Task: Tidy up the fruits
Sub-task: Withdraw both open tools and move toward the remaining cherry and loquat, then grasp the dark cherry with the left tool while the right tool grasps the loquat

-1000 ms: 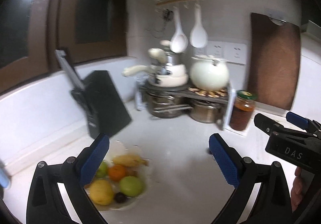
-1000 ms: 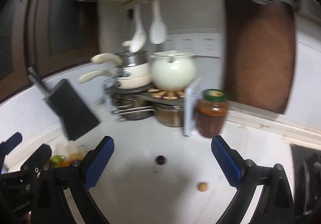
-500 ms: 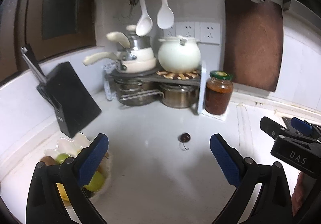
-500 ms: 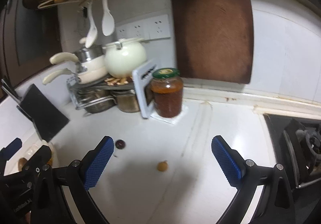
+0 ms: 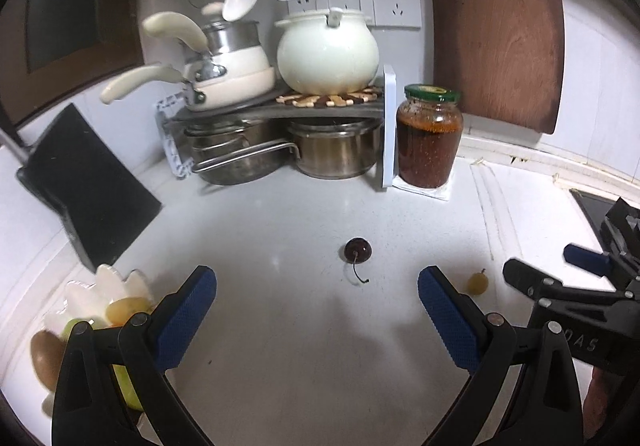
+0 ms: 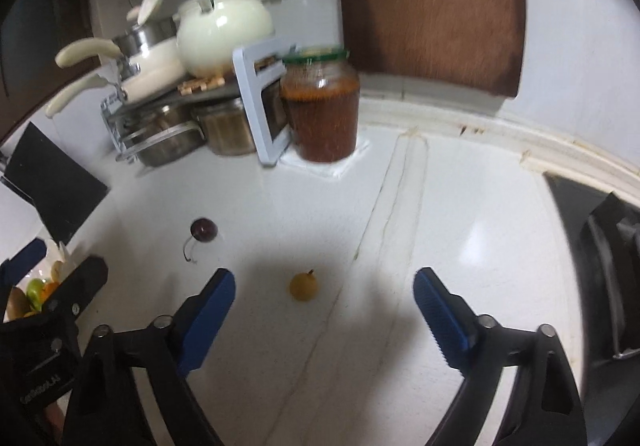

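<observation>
My right gripper (image 6: 324, 322), jaws apart and just narrowing on nothing, has the yellow fruit (image 6: 304, 287) just ahead, slightly left; my left gripper (image 5: 316, 310), released, faces the cherry (image 5: 358, 250).

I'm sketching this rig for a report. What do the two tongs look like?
Both match: the left tongs and right tongs have black, angular arms joined by silver rivets, each finger tipped with a blue, ridged pad. White lettering marks the black bodies; on the right one it seems to read "DAS". No cables or sleeves are visible.
</observation>
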`<state>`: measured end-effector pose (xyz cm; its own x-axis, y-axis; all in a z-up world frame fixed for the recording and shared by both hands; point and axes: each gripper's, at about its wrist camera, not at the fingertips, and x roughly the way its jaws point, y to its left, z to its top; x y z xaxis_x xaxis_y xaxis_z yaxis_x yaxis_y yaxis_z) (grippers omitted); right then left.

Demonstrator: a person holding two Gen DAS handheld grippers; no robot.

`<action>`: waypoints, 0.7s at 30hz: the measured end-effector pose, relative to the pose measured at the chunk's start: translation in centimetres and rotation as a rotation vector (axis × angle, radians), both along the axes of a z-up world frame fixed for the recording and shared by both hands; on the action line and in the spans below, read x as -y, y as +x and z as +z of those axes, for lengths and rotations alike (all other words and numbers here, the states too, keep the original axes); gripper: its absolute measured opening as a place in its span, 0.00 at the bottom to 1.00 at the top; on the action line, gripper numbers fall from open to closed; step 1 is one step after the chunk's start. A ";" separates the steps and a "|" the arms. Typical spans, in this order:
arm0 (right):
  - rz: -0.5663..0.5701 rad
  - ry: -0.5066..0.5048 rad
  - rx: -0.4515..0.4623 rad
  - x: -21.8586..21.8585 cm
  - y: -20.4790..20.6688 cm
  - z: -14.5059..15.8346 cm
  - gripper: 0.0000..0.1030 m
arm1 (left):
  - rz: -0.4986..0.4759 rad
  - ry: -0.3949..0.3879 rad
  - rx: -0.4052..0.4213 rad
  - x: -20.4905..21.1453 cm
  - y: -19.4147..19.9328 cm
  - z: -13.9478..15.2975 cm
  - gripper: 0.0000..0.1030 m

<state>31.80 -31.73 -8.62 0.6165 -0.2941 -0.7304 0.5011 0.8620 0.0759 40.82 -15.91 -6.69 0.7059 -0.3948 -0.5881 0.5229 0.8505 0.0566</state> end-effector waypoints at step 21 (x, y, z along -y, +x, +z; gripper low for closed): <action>-0.066 0.173 -0.140 1.6 4.7 -5.3 0.58 | -0.113 0.070 -0.183 6.3 8.1 -5.5 0.84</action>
<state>36.51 -33.38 -13.93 0.4892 -0.1934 -0.8504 0.5721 0.8071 0.1456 48.97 -22.24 -12.20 0.5382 -0.4189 -0.7313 0.6217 0.7832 0.0089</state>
